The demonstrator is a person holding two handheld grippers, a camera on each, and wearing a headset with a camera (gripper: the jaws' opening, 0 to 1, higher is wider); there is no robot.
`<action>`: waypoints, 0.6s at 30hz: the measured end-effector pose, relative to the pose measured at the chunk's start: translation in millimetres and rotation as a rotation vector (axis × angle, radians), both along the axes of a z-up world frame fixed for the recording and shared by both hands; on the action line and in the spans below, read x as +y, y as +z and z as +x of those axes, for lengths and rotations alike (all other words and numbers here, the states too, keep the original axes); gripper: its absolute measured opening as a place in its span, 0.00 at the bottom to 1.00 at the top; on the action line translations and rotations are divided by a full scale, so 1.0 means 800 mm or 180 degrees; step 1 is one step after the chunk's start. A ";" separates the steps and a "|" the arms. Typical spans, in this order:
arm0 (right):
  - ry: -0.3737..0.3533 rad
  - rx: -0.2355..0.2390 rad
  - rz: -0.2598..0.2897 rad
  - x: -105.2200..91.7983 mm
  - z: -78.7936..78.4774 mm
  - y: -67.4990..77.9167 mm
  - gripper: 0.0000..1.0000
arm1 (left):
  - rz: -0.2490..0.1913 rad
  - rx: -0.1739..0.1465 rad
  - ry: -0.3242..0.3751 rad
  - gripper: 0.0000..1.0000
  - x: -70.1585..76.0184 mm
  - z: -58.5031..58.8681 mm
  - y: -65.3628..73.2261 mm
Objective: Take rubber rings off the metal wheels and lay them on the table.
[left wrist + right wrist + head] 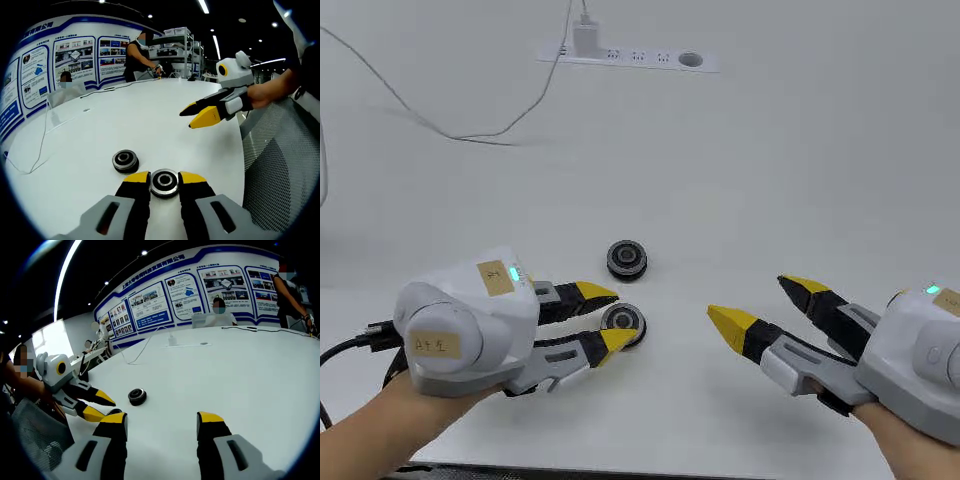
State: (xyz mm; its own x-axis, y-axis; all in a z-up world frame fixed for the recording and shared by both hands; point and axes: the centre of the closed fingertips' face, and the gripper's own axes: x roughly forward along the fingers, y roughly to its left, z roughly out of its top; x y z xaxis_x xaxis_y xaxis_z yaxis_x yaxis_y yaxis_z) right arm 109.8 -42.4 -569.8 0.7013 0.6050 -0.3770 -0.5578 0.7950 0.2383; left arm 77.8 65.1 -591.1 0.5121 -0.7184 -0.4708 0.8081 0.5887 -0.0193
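Note:
Two small metal wheels with black rubber rings lie on the white table (740,180). The near wheel (622,322) (164,183) sits between the yellow fingertips of my left gripper (608,316) (165,178), whose jaws press against its sides. A little beyond it, the far wheel (626,259) (125,161) (137,396) lies free. To the right, my right gripper (765,303) (162,418) stands open and holds nothing; it hovers apart from both wheels. In the left gripper view the right gripper (187,118) hangs above the table.
A white power strip (630,57) with a plug and grey cable (470,130) lies at the table's far side. The table's front edge runs just below my hands. A mesh chair (280,165) stands beside the table, and people stand or sit at its far end.

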 end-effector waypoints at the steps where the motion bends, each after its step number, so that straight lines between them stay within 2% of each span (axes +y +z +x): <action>1: -0.0005 -0.0001 0.0004 0.000 0.000 0.000 0.57 | 0.0005 0.0006 -0.0006 0.23 0.000 0.000 -0.001; 18: -0.0031 0.0026 0.0098 0.003 0.001 0.002 0.56 | 0.0098 0.0068 -0.0060 0.18 0.000 -0.001 -0.008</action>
